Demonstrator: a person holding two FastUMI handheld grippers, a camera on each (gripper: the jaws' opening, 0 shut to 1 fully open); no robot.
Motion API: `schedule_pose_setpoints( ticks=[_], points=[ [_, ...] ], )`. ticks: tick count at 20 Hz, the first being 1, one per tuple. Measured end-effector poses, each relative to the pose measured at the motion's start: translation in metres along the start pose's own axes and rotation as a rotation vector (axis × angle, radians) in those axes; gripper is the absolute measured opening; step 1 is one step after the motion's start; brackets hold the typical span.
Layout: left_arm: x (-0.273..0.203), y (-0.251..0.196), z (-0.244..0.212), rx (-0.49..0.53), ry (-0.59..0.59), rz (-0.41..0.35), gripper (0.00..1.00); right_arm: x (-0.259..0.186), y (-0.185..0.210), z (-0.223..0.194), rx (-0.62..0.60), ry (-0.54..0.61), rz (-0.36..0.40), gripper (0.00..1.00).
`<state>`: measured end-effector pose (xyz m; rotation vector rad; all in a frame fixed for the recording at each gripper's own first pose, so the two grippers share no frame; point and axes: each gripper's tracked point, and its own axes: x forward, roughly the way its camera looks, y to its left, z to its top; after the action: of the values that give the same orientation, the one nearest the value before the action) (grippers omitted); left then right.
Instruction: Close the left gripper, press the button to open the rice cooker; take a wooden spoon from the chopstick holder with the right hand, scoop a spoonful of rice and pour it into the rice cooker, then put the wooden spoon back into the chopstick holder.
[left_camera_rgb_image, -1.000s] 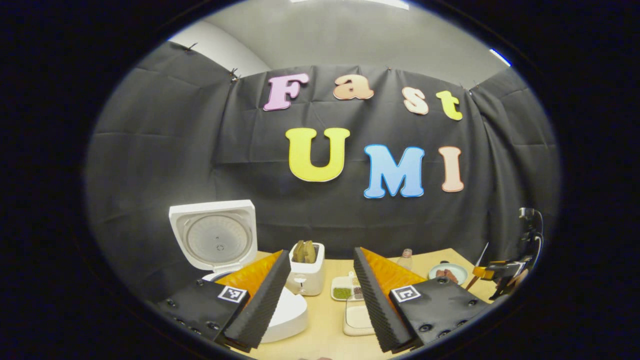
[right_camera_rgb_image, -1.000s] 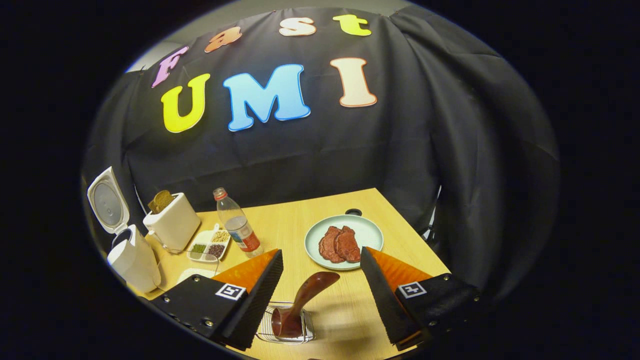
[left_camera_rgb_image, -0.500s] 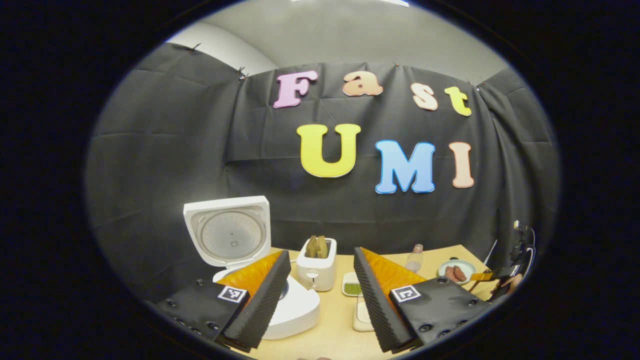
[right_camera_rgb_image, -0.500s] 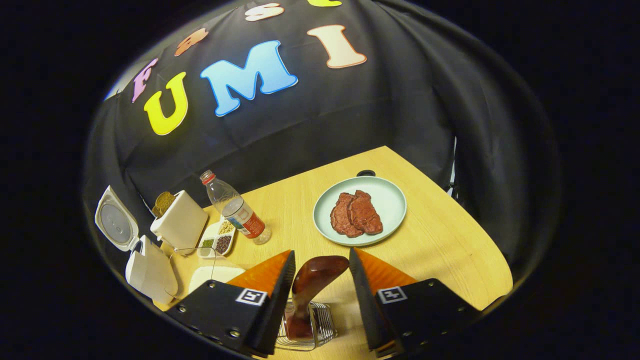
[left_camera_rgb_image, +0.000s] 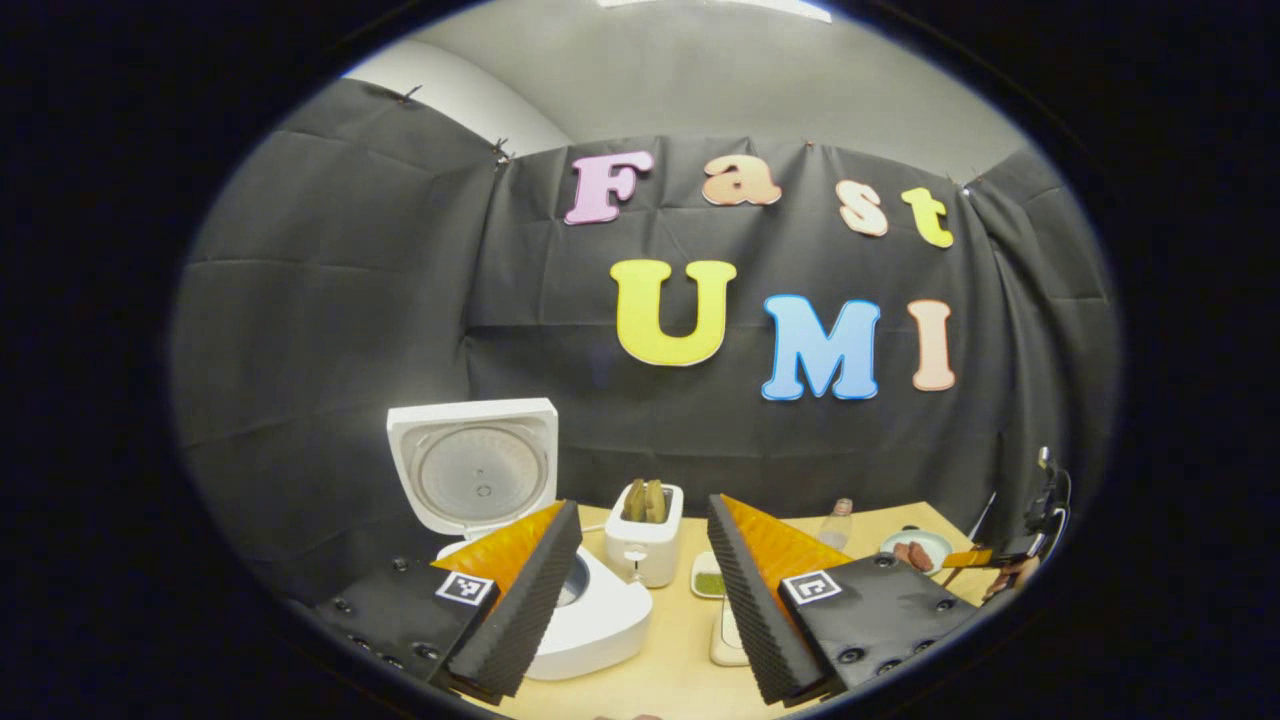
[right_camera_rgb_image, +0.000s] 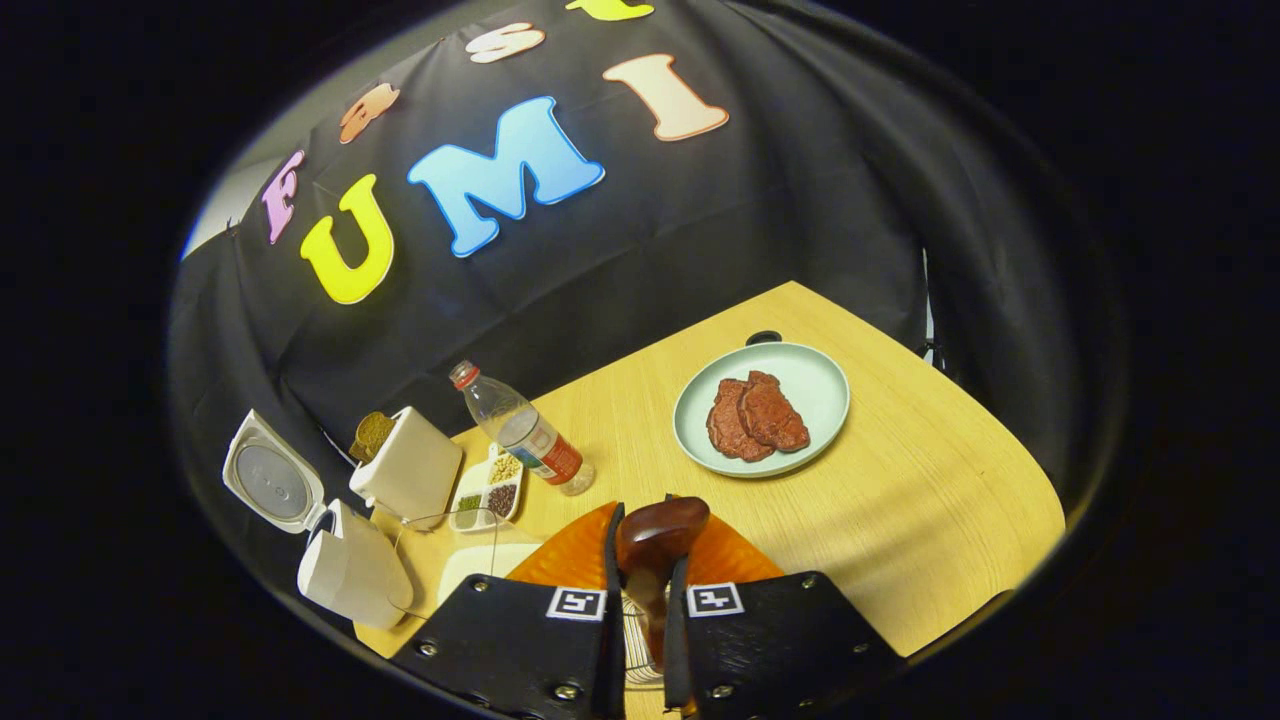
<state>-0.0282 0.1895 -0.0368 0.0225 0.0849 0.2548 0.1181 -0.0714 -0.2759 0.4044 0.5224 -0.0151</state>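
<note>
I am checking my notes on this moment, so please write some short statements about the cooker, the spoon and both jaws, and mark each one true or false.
1. The rice cooker lid stands open. True.
2. The right gripper has its jaws shut on the wooden spoon. True.
3. The left gripper holds the toaster. False: its jaws are open and hold nothing.
4. The plate carries slices of bread. False: it carries two reddish pieces of meat; the bread is in the toaster.
5. The bottle stands between the toaster and the plate. True.
</note>
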Motion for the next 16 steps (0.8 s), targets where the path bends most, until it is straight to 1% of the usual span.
schedule_pose_setpoints(
  ticks=[2,4,6,8,12,15,16],
  points=[
    [-0.005,0.004,0.009,-0.004,-0.022,-0.012,0.90,-0.016,0.007,0.014,-0.001,-0.047,-0.012,0.15],
    [-0.008,0.005,0.016,-0.007,-0.041,-0.025,0.91,-0.032,0.019,0.031,-0.018,-0.094,0.001,0.15],
    [-0.010,0.003,0.015,-0.001,-0.043,-0.035,0.91,-0.048,0.035,0.050,-0.030,-0.142,0.032,0.15],
    [-0.010,-0.009,0.012,0.007,-0.041,-0.057,0.89,-0.064,0.053,0.071,-0.033,-0.182,0.062,0.15],
    [-0.014,-0.035,0.006,0.041,-0.060,-0.110,0.89,-0.082,0.095,0.105,-0.036,-0.229,0.135,0.15],
    [-0.020,-0.049,0.003,0.066,-0.070,-0.142,0.91,-0.085,0.127,0.117,-0.065,-0.244,0.180,0.15],
    [-0.022,-0.053,0.006,0.068,-0.076,-0.153,0.89,-0.084,0.137,0.118,-0.071,-0.244,0.192,0.15]
  ],
)
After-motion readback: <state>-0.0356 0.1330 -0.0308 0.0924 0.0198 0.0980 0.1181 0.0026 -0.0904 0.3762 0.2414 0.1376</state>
